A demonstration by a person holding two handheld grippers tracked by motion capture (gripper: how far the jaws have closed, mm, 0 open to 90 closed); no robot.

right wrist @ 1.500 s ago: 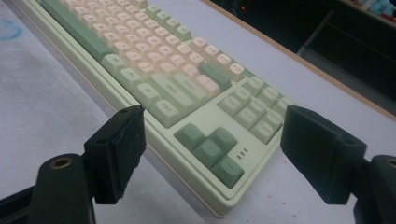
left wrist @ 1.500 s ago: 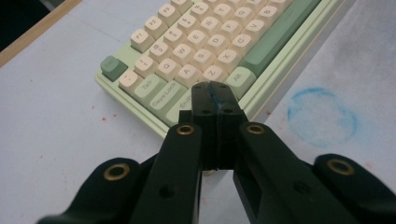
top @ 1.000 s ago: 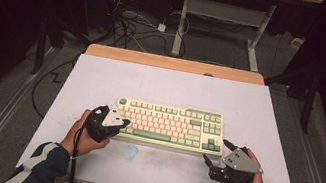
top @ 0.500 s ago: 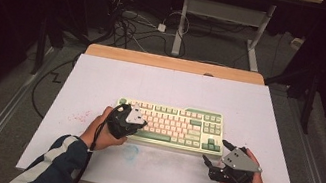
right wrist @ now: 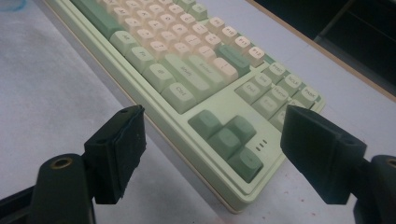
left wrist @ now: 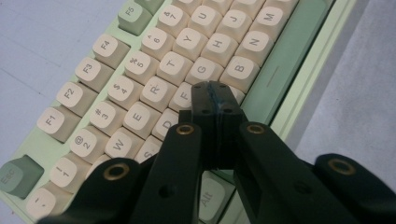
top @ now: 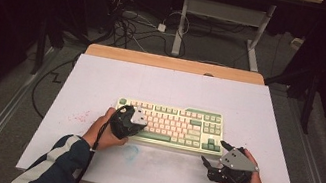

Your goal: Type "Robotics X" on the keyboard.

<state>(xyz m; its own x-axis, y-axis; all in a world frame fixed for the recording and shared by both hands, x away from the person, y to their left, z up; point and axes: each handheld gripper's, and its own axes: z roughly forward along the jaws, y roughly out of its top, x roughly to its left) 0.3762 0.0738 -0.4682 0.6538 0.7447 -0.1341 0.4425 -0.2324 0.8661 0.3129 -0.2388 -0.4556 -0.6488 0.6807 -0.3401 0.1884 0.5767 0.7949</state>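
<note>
- The bench (top: 101, 85) is a white sheet with a wood strip along its far edge; it carries one thing, the keyboard (top: 170, 125), lying in the near half, a little right of centre.
- The keyboard's long axis runs left to right across my high view; the space bar row is on my side, the function row on the far side; it sits flat and square to the bench edge.
- My left gripper (top: 129, 122) is over the keyboard's left end, the nearer of the two to the keys; its jaws are together with nothing between them, tips forming one blunt point.
- In the left gripper view that point (left wrist: 215, 95) hangs over the letter block, about where F, G and the row below meet; the space bar (left wrist: 280, 60) lies just to the right of the tips; I cannot tell whether the tips touch a key or hover just above one.
- My right gripper (top: 220, 160) rests on the bench off the keyboard's near right corner, apart from it; its jaws stand wide apart and empty.
- In the right gripper view (right wrist: 212, 154) the arrow keys (right wrist: 229, 140) sit between the jaws, farther on.
- I judge the next move is a key press by the left tips; the key lies straight below and slightly ahead, so it turns on a short drop.
</note>
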